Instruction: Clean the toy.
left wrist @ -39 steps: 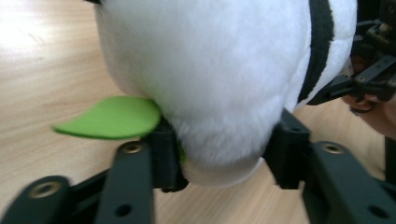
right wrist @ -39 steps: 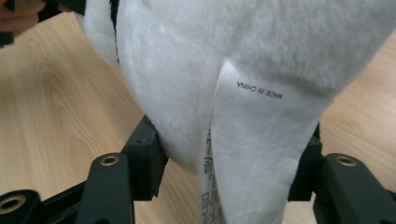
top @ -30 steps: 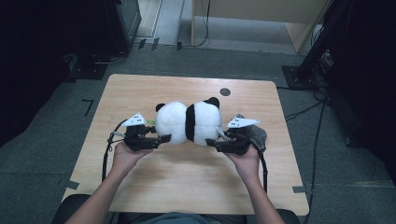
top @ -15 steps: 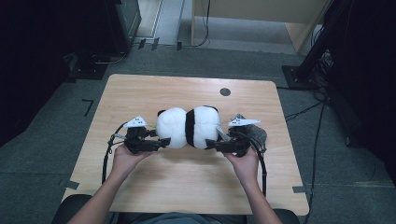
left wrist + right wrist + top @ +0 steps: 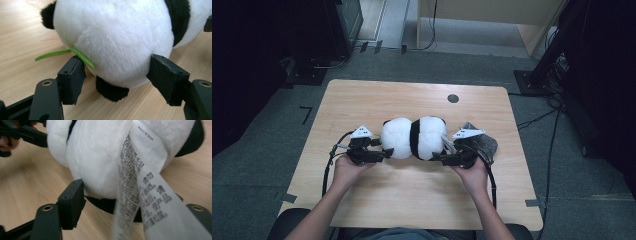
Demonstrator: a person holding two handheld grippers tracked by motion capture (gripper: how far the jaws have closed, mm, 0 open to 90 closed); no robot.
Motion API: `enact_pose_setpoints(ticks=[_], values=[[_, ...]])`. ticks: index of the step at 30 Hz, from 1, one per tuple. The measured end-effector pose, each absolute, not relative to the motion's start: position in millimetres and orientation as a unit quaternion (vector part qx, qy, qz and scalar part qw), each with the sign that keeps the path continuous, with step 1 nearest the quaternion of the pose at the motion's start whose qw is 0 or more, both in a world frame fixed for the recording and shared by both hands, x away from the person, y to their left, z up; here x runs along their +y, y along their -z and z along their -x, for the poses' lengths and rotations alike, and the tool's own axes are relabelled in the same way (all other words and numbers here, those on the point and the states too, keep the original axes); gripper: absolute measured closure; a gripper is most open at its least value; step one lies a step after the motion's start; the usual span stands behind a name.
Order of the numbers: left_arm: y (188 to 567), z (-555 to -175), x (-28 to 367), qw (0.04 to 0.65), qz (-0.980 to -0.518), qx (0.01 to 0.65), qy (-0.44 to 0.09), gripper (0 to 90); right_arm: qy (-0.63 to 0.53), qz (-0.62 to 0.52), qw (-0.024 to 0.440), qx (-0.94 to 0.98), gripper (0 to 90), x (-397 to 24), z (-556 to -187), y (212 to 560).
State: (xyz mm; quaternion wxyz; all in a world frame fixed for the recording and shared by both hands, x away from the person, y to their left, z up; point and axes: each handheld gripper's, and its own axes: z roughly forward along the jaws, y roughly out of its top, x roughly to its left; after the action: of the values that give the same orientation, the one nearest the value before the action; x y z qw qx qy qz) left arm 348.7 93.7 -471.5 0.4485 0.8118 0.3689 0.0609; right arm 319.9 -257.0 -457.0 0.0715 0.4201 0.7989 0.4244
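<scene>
From the high view, your left gripper (image 5: 384,151) and right gripper (image 5: 438,158) flank the plush panda (image 5: 414,137), which lies on its side across the middle of the wooden table (image 5: 362,100). A second ago the toy sat a little farther from you with both black ears showing on top. Half a second ago it had dropped closer with the ears gone from sight, and it lies the same way now, a white ball toward your left hand and a black-banded body toward your right. Your hands have hardly shifted. A dark crumpled thing (image 5: 482,142) lies just behind your right gripper.

In the left gripper view, your left gripper (image 5: 117,80) has just been opening. Its jaws stand fairly wide on either side of the panda's white head (image 5: 112,37), the one pad touching the fur beside a green leaf (image 5: 62,53), the other at the fur's edge without pressing in.

In the right gripper view, your right gripper (image 5: 132,202) has just been opening too. One pad rests against the white body, while the other is hidden behind the printed care label (image 5: 142,195), so I cannot tell whether it grips.
</scene>
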Motion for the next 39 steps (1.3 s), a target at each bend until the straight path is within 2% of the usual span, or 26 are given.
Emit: enact_pose_setpoints(ticks=[12, 39], values=[[461, -352, 100, 0.472, -0.797, 0.373, -0.057, 31.2, -0.434, -0.423, 0.105, 0.789, 31.7, -274, -317, 446], [445, -368, 91, 0.47, -0.802, 0.362, -0.067, 30.9, -0.432, -0.503, 0.17, 0.729, 33.8, -356, -333, 441]])
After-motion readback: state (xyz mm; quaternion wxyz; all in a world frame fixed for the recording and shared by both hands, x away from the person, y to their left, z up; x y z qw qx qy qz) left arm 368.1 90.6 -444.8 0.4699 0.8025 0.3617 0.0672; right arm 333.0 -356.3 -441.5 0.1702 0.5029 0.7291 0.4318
